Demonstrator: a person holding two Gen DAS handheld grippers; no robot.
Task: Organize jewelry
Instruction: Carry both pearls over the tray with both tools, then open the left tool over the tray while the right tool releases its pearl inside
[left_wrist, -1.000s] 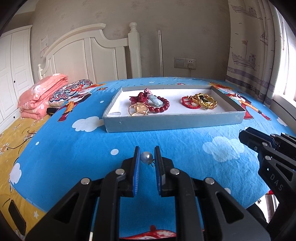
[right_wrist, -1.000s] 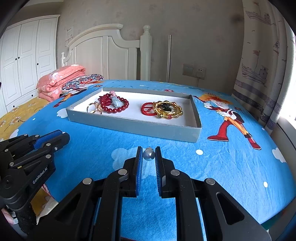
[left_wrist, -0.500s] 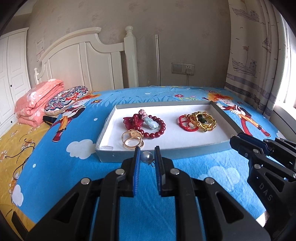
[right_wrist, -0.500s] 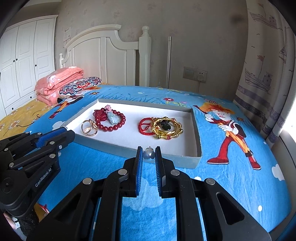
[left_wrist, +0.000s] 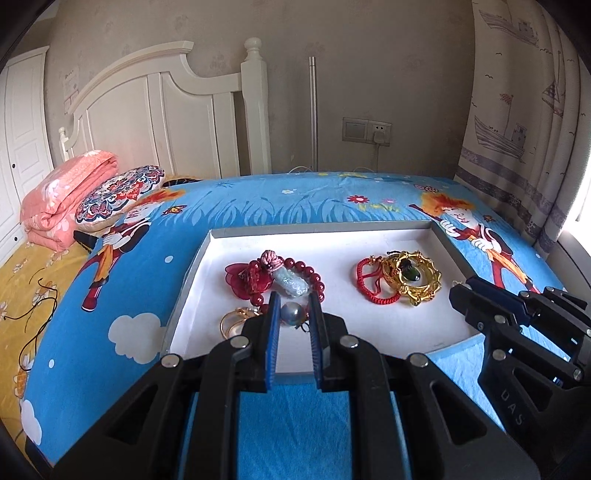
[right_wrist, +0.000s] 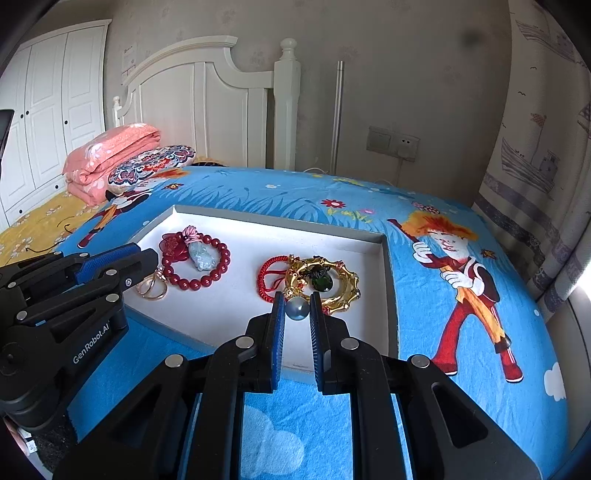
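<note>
A grey tray (left_wrist: 354, 225) (right_wrist: 391, 280) with a white floor lies on the blue bedspread. It holds a red bead bracelet (left_wrist: 295, 266) (right_wrist: 207, 273) with a pale stone, gold rings (left_wrist: 236, 319) (right_wrist: 151, 290), a red cord bracelet (left_wrist: 369, 284) (right_wrist: 269, 277) and a gold bangle (left_wrist: 417, 280) (right_wrist: 332, 284). My left gripper (left_wrist: 293, 314) is shut on a grey pearl earring (left_wrist: 293, 314) above the tray's near left part. My right gripper (right_wrist: 297, 308) is shut on a second grey pearl earring (right_wrist: 297, 308) above the tray's near right part, by the gold bangle.
A folded pink quilt (left_wrist: 62, 199) and a patterned pillow (left_wrist: 118, 192) lie at the head of the bed by the white headboard (left_wrist: 166, 110). A curtain (left_wrist: 524, 110) hangs at the right. A wall socket (left_wrist: 365, 131) is behind the bed.
Both grippers have moved forward from short of the tray's near wall to above the tray floor, each still holding its pearl earring.
</note>
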